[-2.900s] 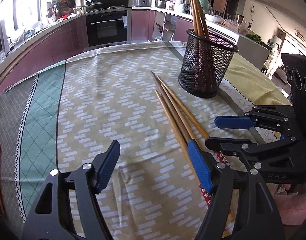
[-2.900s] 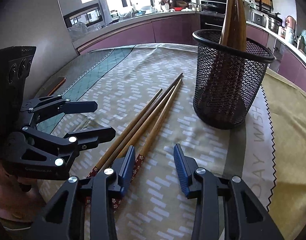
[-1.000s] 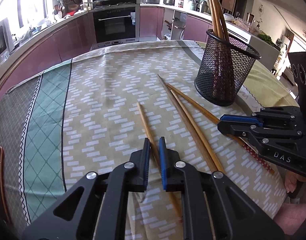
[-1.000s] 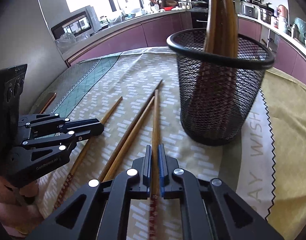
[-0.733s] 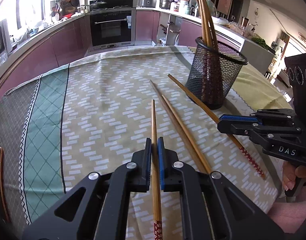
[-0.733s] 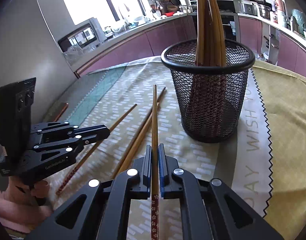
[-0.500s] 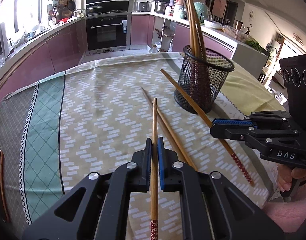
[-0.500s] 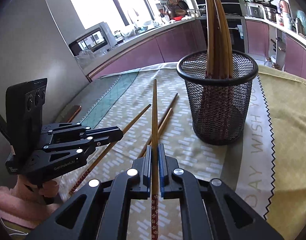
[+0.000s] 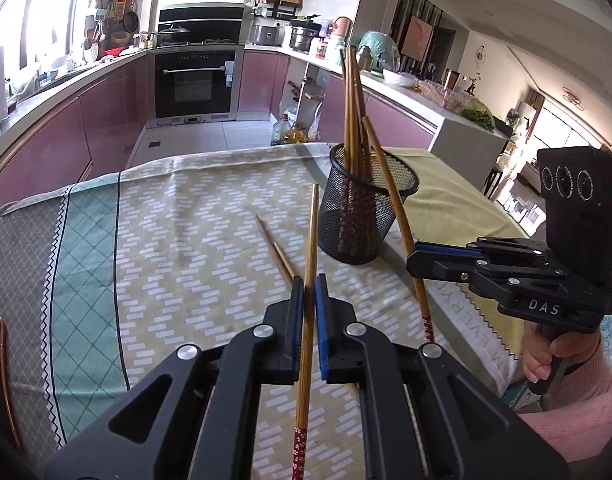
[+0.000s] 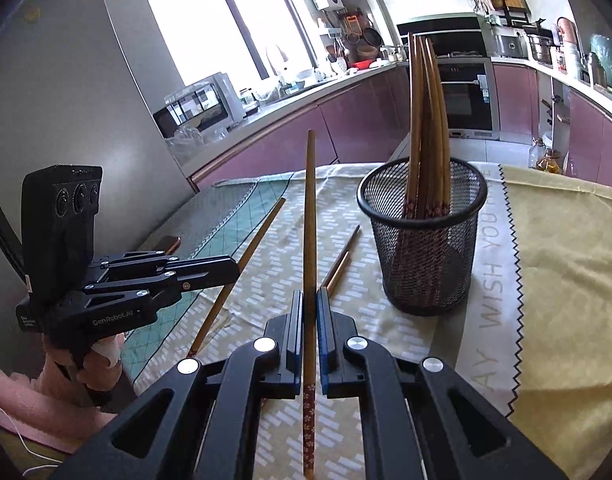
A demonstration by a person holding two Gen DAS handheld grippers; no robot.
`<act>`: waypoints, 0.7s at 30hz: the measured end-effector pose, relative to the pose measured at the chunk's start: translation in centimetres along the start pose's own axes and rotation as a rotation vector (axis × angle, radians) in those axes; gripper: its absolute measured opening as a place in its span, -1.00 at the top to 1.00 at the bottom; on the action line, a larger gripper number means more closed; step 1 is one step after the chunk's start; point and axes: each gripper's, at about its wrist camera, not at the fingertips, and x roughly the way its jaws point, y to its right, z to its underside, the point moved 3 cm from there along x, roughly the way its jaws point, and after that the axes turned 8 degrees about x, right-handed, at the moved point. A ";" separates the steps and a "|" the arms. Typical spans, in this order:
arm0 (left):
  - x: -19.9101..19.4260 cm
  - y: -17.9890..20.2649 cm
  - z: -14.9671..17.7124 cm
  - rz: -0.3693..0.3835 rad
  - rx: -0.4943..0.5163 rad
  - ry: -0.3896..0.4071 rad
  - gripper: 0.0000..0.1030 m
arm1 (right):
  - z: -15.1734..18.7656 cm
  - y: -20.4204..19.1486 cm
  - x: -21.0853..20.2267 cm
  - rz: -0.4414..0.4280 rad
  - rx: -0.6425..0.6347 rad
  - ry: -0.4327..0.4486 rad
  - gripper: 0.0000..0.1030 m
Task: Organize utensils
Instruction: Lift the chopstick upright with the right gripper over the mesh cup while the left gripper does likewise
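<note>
Left wrist view first: we see our left tool [image 9: 309, 312], black jointed plastic with ribbed blue pads, clenched on a slim round bamboo chopstick [image 9: 310, 264] whose butt end carries a red band of small flowers, its pale tapered tip raised off the cloth and aimed just left of the mesh holder [image 9: 363, 216]. That holder is a black wire-mesh cylinder with a smooth rolled rim, standing upright on the table with a sheaf of matching chopsticks [image 9: 351, 120] leaning inside it, patterned ends down. Our right tool [image 10: 310, 320], of the same build, is likewise clamped on a second chopstick [image 10: 309, 240], which rises left of the holder in its own view; seen from the left wrist, this stick crosses in front of the holder's rim. Two loose chopsticks [image 9: 280, 254] lie side by side on the cloth, left of the holder's base. A woven tablecloth [image 9: 186, 248] in beige with white dashes covers the table, with a teal diamond band far left of the holder and a plain yellow panel with a zigzag edge to its right. Beyond the holder run glossy mauve kitchen cabinets [image 9: 106, 120], a built-in black oven [image 9: 194, 84] and bright windows.
</note>
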 end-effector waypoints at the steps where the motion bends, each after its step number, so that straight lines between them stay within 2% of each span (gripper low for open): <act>1: -0.3 0.0 -0.2 0.012 -0.004 0.007 0.97 | -0.1 0.0 -0.3 0.000 -0.001 0.008 0.89; 5: -1.4 0.1 -1.1 0.051 -0.007 0.042 0.97 | -0.6 0.2 -1.2 -0.011 0.008 0.033 0.89; 8: -1.5 0.2 -1.3 0.043 0.005 0.046 0.97 | -0.6 0.5 -1.3 -0.007 0.009 0.036 0.89; 11: -0.4 0.4 -0.6 0.020 0.036 0.005 0.87 | -0.5 0.5 -1.1 -0.008 0.015 0.032 0.89; 15: 2.6 1.0 1.3 -0.014 0.091 -0.104 0.60 | -0.3 0.9 -1.0 -0.005 0.017 0.028 0.89; 21: 5.7 1.2 3.4 -0.081 0.143 -0.203 0.58 | -0.2 0.9 -0.9 -0.004 0.018 0.020 0.89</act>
